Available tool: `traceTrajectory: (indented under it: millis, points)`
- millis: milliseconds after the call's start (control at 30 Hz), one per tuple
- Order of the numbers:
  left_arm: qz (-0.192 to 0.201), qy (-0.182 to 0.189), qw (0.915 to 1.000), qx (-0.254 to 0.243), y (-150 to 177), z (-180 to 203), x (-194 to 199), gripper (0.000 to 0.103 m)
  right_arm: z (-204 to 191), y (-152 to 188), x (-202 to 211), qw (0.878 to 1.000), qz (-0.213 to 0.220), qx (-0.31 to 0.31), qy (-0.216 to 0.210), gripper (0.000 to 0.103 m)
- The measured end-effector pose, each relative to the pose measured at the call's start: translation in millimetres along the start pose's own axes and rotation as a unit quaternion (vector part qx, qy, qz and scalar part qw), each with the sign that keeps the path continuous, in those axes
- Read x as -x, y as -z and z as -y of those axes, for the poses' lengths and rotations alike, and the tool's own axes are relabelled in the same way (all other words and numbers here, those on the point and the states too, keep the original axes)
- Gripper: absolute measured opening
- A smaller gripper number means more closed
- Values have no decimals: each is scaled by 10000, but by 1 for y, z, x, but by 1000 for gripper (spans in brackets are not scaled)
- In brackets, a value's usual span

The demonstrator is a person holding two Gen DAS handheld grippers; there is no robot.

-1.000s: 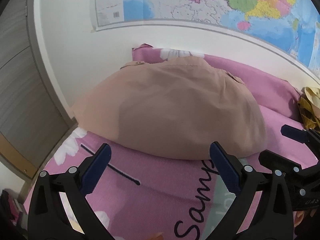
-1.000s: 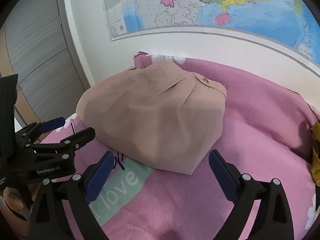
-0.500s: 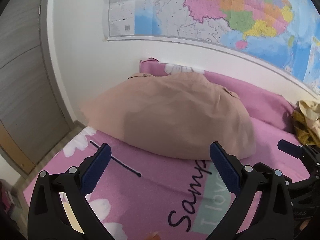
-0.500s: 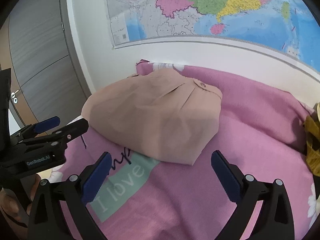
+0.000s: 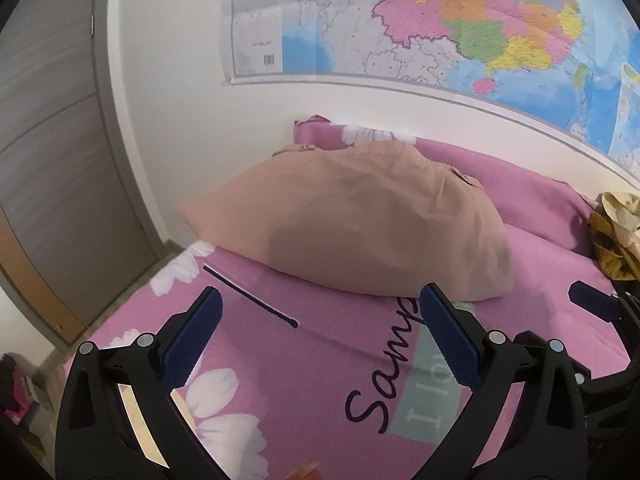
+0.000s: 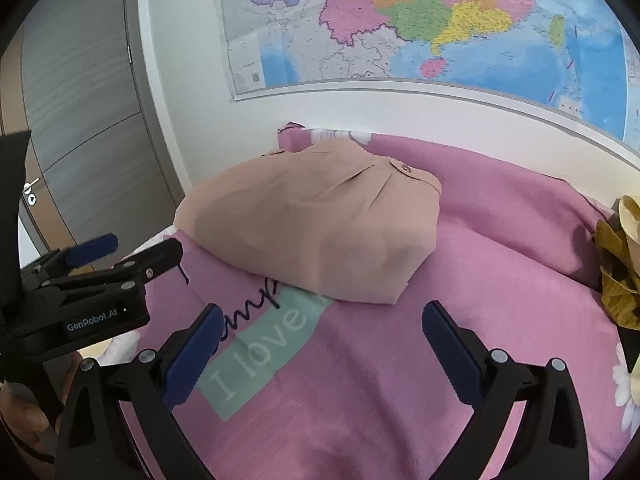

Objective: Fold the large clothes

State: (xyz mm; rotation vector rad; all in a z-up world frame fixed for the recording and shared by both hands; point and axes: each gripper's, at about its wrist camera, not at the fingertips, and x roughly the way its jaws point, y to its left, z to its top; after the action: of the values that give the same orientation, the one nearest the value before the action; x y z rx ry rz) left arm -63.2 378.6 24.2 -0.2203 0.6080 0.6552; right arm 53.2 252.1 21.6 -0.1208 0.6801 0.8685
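- Two views show one bed [image 5: 540,280] with a pink sheet, and a folded tan garment [image 5: 360,224] lying on it toward the wall.
- Left wrist view: the left hand-held gripper [image 5: 316,312] hangs over the sheet with its blue-padded fingers [image 5: 192,340] spread wide and nothing between them.
- The garment lies beyond the fingertips, apart from them, its near edge covering part of the black lettering [image 5: 384,376] printed on the sheet.
- At the right edge the tip of the right hand-held gripper [image 5: 596,304] shows, and past it a crumpled yellow cloth [image 5: 616,236] on the bed.
- A map [image 5: 460,28] hangs on the wall above the bed; a grey door [image 5: 52,140] stands to the left.
- Right wrist view: the right hand-held gripper [image 6: 320,324] is likewise spread and empty, held over the teal patch [image 6: 268,348] on the sheet.
- The garment [image 6: 316,224] sits just past that patch, a buttoned tab on its far top edge.
- The left hand-held gripper [image 6: 124,250] shows at the left, fingers parted, with a hand [image 6: 24,420] on its handle below.
- The yellow cloth [image 6: 616,264] lies at the right edge.
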Motion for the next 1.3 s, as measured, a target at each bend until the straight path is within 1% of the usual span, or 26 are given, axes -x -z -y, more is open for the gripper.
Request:
traceTrajectory:
  millis: [167,433,1300]
  points:
    - [81,22,10000,-35,3,2,12,98,-4,5,7,9999,0,-65,-109,97]
    - [138,22,9999,-96,7,3,21,98,-7,8,19,9998,81,-98,-167,97]
    - [146,-25,9998,-118,16,1,32,98,-12,16,29,9998,148,-22,-128,97]
